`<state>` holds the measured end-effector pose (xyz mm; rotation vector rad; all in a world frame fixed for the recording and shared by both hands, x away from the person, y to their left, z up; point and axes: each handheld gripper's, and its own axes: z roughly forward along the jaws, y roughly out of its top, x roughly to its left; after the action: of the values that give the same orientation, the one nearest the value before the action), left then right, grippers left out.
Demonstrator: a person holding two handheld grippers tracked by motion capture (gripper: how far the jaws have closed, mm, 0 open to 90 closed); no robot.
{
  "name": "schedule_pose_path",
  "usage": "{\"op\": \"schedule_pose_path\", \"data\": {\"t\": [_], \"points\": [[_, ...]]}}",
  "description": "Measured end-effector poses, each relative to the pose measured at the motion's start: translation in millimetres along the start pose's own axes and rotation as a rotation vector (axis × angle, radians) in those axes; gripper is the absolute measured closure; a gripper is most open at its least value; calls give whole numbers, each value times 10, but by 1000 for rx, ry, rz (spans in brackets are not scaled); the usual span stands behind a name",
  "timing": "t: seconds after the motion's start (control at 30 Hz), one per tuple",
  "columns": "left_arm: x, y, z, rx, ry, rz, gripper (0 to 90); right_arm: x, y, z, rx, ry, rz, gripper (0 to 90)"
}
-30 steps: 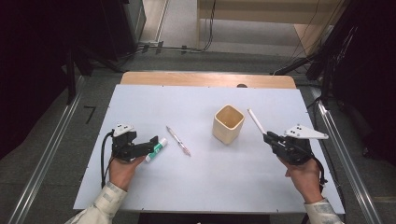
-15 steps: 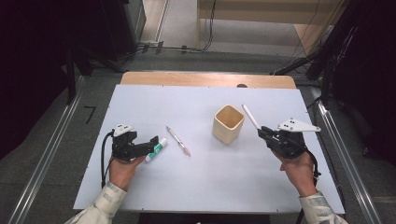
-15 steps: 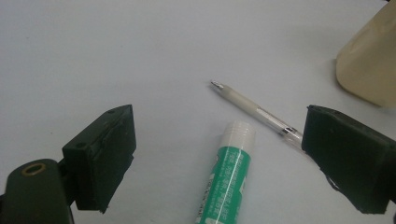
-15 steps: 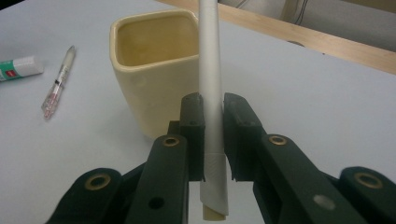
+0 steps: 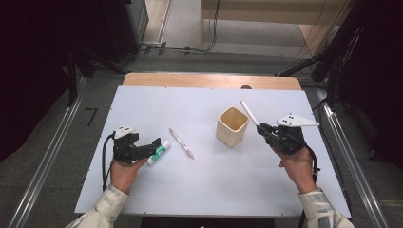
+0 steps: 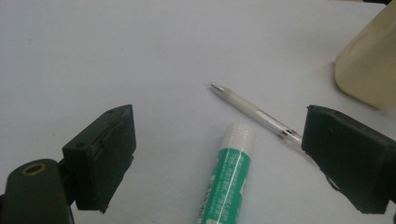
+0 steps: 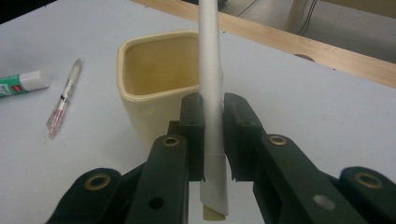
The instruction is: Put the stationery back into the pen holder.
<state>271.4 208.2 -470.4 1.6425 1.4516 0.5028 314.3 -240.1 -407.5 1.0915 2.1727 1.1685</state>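
Note:
A cream square cup (image 5: 232,125) (image 7: 156,79) stands upright at mid-table, and its side shows at the right edge of the left gripper view (image 6: 369,60). My right gripper (image 5: 264,131) (image 7: 213,121) is shut on a white pen (image 5: 249,112) (image 7: 210,84), just right of the cup, the pen pointing up and away. My left gripper (image 5: 154,144) (image 6: 219,158) is open, its jaws on either side of a green-and-white glue stick (image 5: 158,152) (image 6: 226,182) (image 7: 21,84) lying on the table. A clear pen (image 5: 181,143) (image 6: 254,114) (image 7: 63,100) lies just beyond the glue stick.
The white tabletop (image 5: 204,185) has a wooden strip (image 5: 209,81) along its far edge. Metal rails (image 5: 45,161) run down both sides, and cables (image 5: 171,47) lie on the floor beyond the table.
My right gripper has carried the white pen leftward, closer to the cup. The left gripper, glue stick and clear pen have stayed put.

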Motion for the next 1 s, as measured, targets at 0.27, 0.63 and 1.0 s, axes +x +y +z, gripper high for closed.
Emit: {"op": "schedule_pose_path", "data": {"t": [0.27,0.63,1.0], "points": [[3,1,-3,0,-2,-1,109,15,68,54,-5,8,-8,768],[8,5,-11,-5,-5,-7,112,40,174,132,-12,18,-9,768],[29,13,-32,-10,-6,-9,112,107,263,275,0,30,-14,768]]}}
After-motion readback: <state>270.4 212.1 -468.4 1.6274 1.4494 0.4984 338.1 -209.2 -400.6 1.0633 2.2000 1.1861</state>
